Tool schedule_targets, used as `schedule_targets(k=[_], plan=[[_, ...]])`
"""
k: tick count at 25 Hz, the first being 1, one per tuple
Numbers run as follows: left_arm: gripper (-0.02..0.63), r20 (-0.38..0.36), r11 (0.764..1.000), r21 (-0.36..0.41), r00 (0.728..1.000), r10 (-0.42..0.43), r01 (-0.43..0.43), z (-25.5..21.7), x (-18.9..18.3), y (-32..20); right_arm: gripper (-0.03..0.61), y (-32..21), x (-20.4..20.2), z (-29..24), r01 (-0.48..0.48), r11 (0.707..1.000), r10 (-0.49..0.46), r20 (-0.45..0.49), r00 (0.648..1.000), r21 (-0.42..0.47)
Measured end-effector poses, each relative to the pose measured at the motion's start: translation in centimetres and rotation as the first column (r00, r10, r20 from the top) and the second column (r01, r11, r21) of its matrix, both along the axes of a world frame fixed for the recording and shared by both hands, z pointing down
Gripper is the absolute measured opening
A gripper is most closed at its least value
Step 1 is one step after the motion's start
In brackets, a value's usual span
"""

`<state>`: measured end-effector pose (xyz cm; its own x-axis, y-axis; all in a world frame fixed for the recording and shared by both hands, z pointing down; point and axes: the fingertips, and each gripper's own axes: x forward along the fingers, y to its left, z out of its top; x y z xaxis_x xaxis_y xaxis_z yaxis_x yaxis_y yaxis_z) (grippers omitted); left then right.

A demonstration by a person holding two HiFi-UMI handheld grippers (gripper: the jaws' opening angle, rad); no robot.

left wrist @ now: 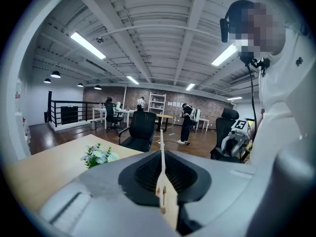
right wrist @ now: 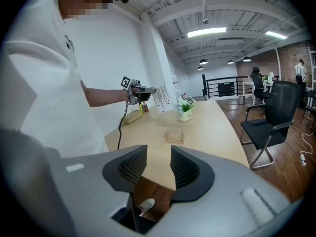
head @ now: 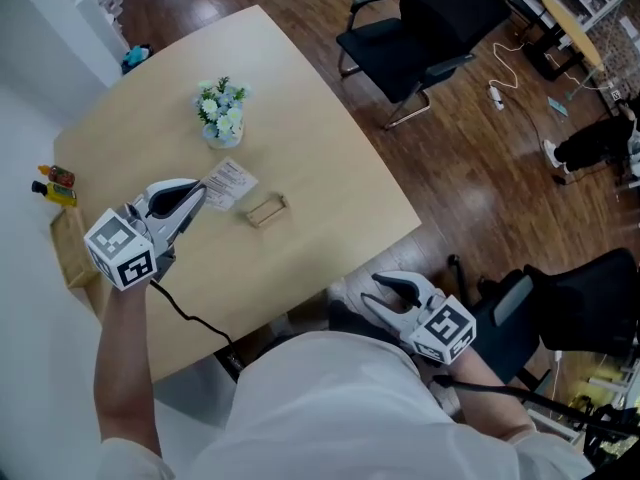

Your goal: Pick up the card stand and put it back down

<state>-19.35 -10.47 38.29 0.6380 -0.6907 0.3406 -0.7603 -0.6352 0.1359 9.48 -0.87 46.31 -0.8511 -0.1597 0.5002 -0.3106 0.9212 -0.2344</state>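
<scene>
A: While you're over the table (head: 330, 158), what's each gripper doing?
B: Your left gripper (head: 200, 194), left of centre, is clamped on the card (head: 234, 181). Your right gripper (head: 373, 293), lower right, has its jaws apart with nothing between them. The card stand (head: 266, 210) sits on the table, centre frame.

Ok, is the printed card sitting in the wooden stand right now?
No, the left gripper holds the card up in the air, while the wooden card stand sits empty below it.
</scene>
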Motion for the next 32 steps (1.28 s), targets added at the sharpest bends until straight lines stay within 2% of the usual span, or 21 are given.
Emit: schedule_targets(k=[9, 19, 25, 32], plan=[[0.017, 0.014, 0.99, 0.028, 0.99, -0.14, 0.139, -2.2, -4.5, 5.9, 0.155, 0.3, -2.9, 0.2, 0.12, 0.993, -0.12, 0.008, 0.993, 0.011], [0.017, -0.003, 0.963, 0.025, 0.964, -0.267, 0.267, -2.8, -7.8, 13.5, 0.155, 2.2, -7.4, 0.1, 0.248, 0.968, -0.249, 0.019, 0.968, 0.02], [0.017, -0.016, 0.953, 0.017, 0.953, -0.302, 0.302, -2.7, -9.0, 17.4, 0.155, 3.9, -9.6, 0.2, 0.283, 0.959, -0.283, 0.02, 0.959, 0.024], [0.017, -0.007, 0.957, 0.021, 0.957, -0.291, 0.291, -2.9, -9.3, 20.3, 0.155, 5.7, -11.1, 0.0, 0.286, 0.958, -0.287, 0.021, 0.958, 0.034]])
